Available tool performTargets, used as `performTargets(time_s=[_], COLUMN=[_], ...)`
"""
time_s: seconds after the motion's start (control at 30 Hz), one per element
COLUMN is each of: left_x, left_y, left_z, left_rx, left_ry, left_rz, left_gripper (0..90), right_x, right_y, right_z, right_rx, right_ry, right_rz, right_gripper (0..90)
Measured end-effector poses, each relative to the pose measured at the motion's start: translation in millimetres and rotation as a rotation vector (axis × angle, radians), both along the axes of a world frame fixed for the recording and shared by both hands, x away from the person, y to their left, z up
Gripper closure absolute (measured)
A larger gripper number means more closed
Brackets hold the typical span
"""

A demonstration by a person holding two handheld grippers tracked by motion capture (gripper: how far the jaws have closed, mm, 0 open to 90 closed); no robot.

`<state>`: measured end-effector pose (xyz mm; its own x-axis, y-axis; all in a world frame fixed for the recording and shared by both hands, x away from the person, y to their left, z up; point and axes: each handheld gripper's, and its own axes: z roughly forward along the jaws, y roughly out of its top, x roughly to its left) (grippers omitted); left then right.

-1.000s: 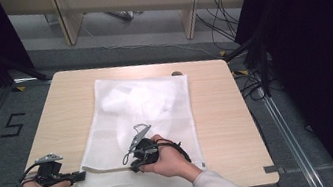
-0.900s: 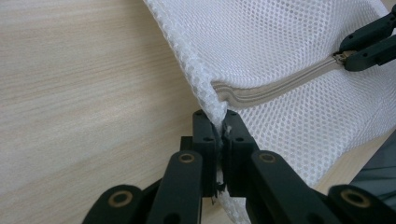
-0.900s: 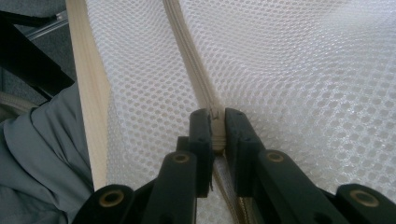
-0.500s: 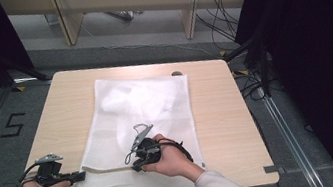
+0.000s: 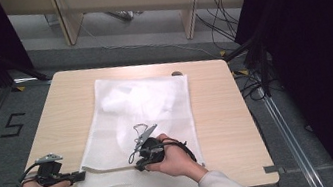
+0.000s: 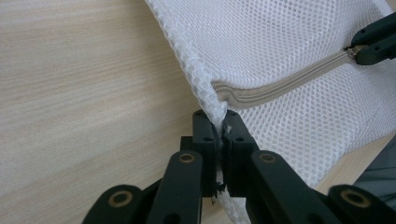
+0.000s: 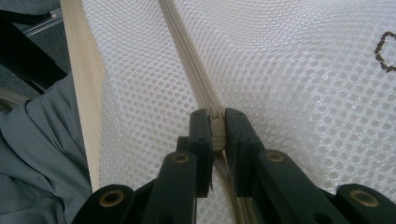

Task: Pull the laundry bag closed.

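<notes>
A white mesh laundry bag (image 5: 145, 102) lies flat on the wooden table (image 5: 218, 115). Along its near edge runs a pale zipper (image 6: 280, 84). My left gripper (image 5: 82, 175) sits at the table's near left, shut on the bag's near left corner (image 6: 212, 100) just beside the zipper's end. My right gripper (image 5: 138, 167) rests on the bag's near part, and its jaws are shut on the zipper pull (image 7: 217, 122). In the left gripper view the right gripper's jaw tips (image 6: 373, 42) pinch that pull at the far right. The zipper tape (image 7: 182, 51) stretches away ahead of the right jaws.
The table's near edge (image 7: 79, 70) lies close to the bag, with the person's grey clothing (image 7: 37, 154) below it. A small dark object (image 5: 177, 73) sits at the bag's far edge. Bare wood flanks the bag on both sides. Cables and desk legs stand beyond the table.
</notes>
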<state>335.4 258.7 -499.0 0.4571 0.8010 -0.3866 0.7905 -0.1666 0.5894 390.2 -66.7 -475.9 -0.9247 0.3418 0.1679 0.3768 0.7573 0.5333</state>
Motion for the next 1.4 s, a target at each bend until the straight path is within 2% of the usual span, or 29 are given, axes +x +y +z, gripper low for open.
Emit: performTargets(time_s=[0.17,0.2,0.27,0.3,0.33,0.4,0.43,0.47,0.5,0.53,0.57,0.63,0.67,0.73,0.77,0.87,0.9,0.97,1.0,1.03,1.13,1.17,1.27,1.33,1.4], left_x=[0.1,-0.1,-0.1,0.1,0.1,0.0,0.1,0.2,-0.3,-0.3,0.2,0.1,0.0,0.0,0.2,0.0,0.2,0.1,0.1,0.3,0.3,0.3,0.4,0.4,-0.1], left_y=[1.9,0.2,-0.1,2.3,2.3,0.8,1.8,1.9,-0.6,-0.6,1.9,1.7,0.3,-0.1,2.0,-0.3,2.2,-0.1,0.0,1.9,1.8,1.7,2.0,1.6,-0.7], left_z=[0.8,0.1,-0.1,1.0,1.0,0.6,0.8,0.8,0.1,0.1,0.8,0.6,0.0,-0.1,0.9,-0.1,1.0,-0.2,-0.1,0.8,0.6,0.5,0.6,0.5,-0.1], left_rx=[0.013,0.001,0.002,0.017,0.017,0.005,0.019,0.015,-0.009,-0.009,0.016,0.018,0.000,0.003,0.021,0.001,0.023,0.002,0.004,0.020,0.019,0.022,0.023,0.020,0.004], left_ry=[0.002,-0.001,-0.002,0.003,0.003,0.002,0.000,0.004,0.000,0.000,0.004,0.001,0.002,-0.001,0.003,-0.001,0.003,0.000,-0.001,0.003,0.004,0.002,0.003,0.003,-0.004], left_rz=[-0.023,-0.001,0.004,-0.030,-0.030,-0.013,-0.024,-0.026,0.002,0.002,-0.026,-0.020,-0.002,0.005,-0.026,0.006,-0.028,0.005,0.001,-0.022,-0.021,-0.021,-0.024,-0.021,0.003], left_gripper=[85.1,85.1,85.1,85.1,85.1,85.1,85.1,85.1,85.1,85.1,85.1,85.1,85.1,85.1,85.1,85.1,85.1,85.1,85.1,85.1,85.0,85.1,85.1,85.1,85.1], right_x=[0.3,-0.3,-0.5,-0.5,-0.5,-0.9,-0.8,-1.4,-1.4,-1.4,-1.3,-1.0,-1.1,-1.4,-1.5,-1.3,-1.2,-1.5,-1.2,-0.9,-1.3,-2.2,-1.3,-1.9,-2.1], right_y=[-0.1,-0.6,-1.0,-2.5,-2.5,-3.1,-3.3,-4.8,-5.2,-5.2,-5.6,-6.0,-6.3,-8.4,-9.0,-10.5,-10.9,-11.7,-12.7,-14.2,-15.7,-16.8,-17.7,-18.6,-18.9], right_z=[0.2,0.4,0.0,0.7,0.7,0.2,-0.4,0.2,0.1,0.1,-0.1,-0.3,-0.4,0.2,0.2,0.5,0.3,0.3,0.5,0.6,0.6,0.6,0.2,1.2,1.3], right_rx=[0.007,-0.001,0.003,-0.002,-0.002,0.002,0.005,-0.003,-0.005,-0.005,-0.003,-0.001,-0.002,-0.004,-0.008,-0.007,-0.004,-0.009,-0.005,-0.007,-0.012,-0.014,-0.010,-0.011,-0.005], right_ry=[0.018,-0.002,0.001,0.002,0.002,0.004,-0.001,0.004,0.005,0.005,0.005,0.001,0.001,0.006,0.006,0.010,0.007,0.004,0.012,0.006,0.009,0.023,0.018,0.021,0.024], right_rz=[0.012,0.002,-0.002,-0.007,-0.007,-0.004,-0.001,-0.011,-0.011,-0.011,-0.010,0.000,-0.003,-0.015,-0.015,-0.016,-0.013,-0.013,-0.014,-0.008,-0.023,-0.031,-0.019,-0.030,-0.026], right_gripper=[82.5,82.5,82.5,82.5,82.5,82.5,82.5,82.5,82.5,82.5,82.5,82.5,82.5,82.5,82.5,82.5,82.5,82.5,82.5,82.5,82.5,82.5,82.5,82.5,82.5])
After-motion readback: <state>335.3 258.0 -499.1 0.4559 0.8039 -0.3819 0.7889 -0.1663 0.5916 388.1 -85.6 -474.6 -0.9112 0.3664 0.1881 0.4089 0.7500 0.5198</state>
